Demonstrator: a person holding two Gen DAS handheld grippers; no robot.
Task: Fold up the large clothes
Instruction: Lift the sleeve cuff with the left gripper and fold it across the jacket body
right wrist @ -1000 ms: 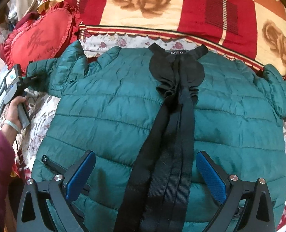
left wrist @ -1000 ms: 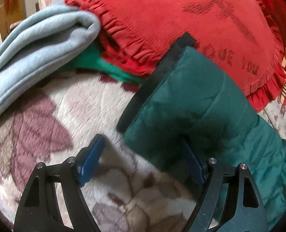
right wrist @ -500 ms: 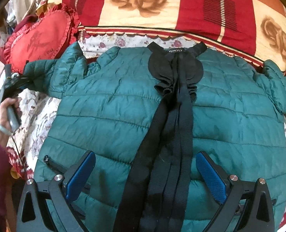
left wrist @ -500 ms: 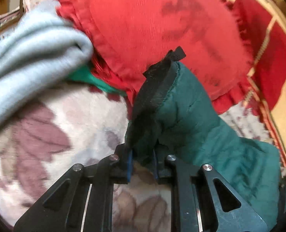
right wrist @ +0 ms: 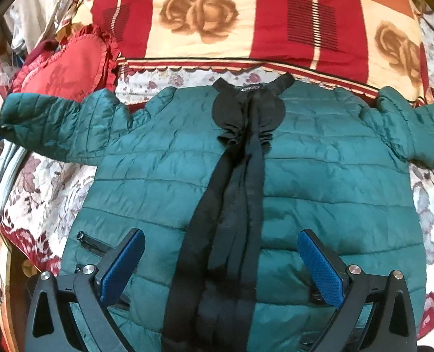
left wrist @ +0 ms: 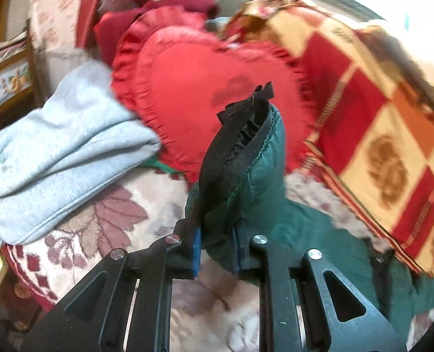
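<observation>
Left tongs [left wrist: 214,252] clamp sleeve cuff [left wrist: 240,135] of green jacket [right wrist: 319,176], near bed's left edge; right tongs [right wrist: 222,267] wide over hem.

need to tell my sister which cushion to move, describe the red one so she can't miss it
Start at the teal quilted puffer jacket spread flat on the floral bedspread. Just beyond its sleeve, which the left hand-held gripper pinches, lies the red heart-shaped cushion. Its frilly ruffled edge and dark lettering distinguish it from the folded pale grey fleece alongside.
</observation>
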